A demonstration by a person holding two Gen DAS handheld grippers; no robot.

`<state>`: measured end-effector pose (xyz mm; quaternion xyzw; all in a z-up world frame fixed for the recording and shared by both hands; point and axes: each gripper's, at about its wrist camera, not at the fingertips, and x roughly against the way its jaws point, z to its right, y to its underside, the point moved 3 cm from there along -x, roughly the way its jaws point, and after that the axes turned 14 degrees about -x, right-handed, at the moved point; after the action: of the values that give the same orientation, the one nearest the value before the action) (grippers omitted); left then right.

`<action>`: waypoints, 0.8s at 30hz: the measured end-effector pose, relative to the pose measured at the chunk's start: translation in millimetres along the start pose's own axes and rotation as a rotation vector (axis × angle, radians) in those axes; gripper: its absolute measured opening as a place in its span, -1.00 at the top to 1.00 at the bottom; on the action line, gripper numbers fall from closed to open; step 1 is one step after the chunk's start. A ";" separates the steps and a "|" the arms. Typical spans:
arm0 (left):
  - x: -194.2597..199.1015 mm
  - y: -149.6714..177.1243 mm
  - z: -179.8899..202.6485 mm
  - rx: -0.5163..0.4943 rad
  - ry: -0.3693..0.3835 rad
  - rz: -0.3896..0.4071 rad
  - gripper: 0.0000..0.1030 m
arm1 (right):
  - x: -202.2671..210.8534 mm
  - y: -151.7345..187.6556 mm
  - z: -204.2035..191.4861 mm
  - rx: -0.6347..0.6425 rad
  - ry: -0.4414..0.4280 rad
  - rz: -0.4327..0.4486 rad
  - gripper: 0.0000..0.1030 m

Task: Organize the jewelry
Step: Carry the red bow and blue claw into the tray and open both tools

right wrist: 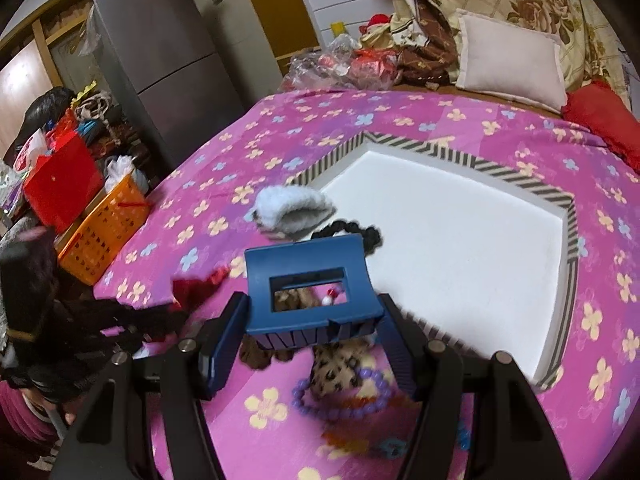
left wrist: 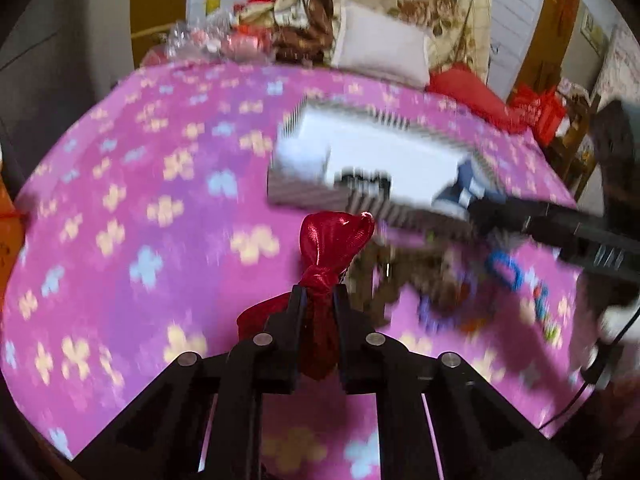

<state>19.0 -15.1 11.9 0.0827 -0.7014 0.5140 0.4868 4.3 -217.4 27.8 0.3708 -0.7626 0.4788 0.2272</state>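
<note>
My left gripper [left wrist: 319,294] is shut on a red satin scrunchie [left wrist: 334,248] and holds it above the pink flowered bedspread. My right gripper [right wrist: 312,320] is shut on a large blue hair claw clip [right wrist: 310,284], held near the front left edge of the white striped-rim tray [right wrist: 460,240]. The tray also shows in the left wrist view [left wrist: 360,148]. A grey fluffy scrunchie [right wrist: 294,208] and a black bead bracelet [right wrist: 356,230] lie at the tray's left edge. A purple bead bracelet [right wrist: 340,396] and a leopard-print scrunchie [right wrist: 340,364] lie on the bedspread below the clip.
A white pillow [right wrist: 512,60] and a red cushion [right wrist: 600,120] lie at the far side of the bed. An orange basket [right wrist: 100,236], a red box [right wrist: 60,188] and a grey fridge [right wrist: 168,60] stand left of the bed. More blurred jewelry [left wrist: 504,272] lies on the bedspread.
</note>
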 end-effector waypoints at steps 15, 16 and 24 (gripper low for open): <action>-90.3 -131.7 -26.5 0.044 0.024 -0.026 0.82 | -74.8 -78.5 43.1 -0.126 0.082 -0.024 -0.30; -98.0 -134.4 -26.2 0.037 0.014 -0.035 0.82 | -81.7 -81.8 43.5 -0.122 0.087 -0.032 -0.30; -144.4 -137.8 -38.8 0.073 -0.020 -0.117 0.82 | -121.1 -88.9 43.5 -0.081 0.141 -0.109 -0.30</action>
<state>201.2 -102.6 -10.8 0.1465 -0.6810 0.5092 0.5054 149.6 -238.0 -26.3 0.3676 -0.7421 0.4596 0.3209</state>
